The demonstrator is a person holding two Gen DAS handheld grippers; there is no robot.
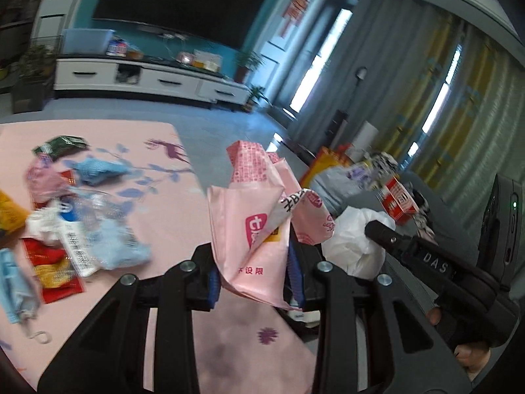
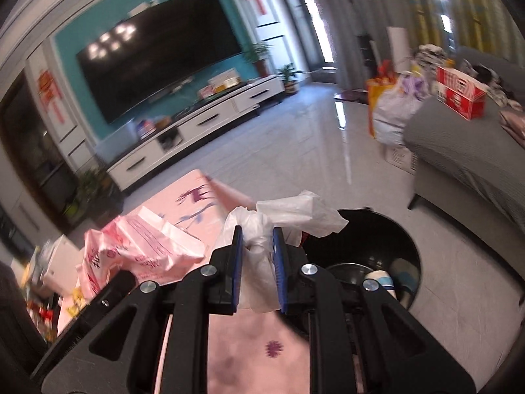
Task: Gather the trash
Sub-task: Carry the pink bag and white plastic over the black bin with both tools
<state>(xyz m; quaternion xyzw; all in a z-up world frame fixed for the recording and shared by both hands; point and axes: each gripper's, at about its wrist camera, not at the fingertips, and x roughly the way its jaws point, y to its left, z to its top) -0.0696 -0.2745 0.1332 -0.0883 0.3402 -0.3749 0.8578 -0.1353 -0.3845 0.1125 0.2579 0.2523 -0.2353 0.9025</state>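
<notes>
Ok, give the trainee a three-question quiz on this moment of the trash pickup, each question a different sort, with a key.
1. True or false: the left gripper is shut on a pink wrapper.
2. Multiple choice: what does the right gripper hold? A) a red box B) a crumpled white plastic bag C) a paper cup
3. Fill in: in the right wrist view, the black trash bin sits on the floor to the ______ of the right gripper.

Key: 1 true; 2 B; 3 right
</notes>
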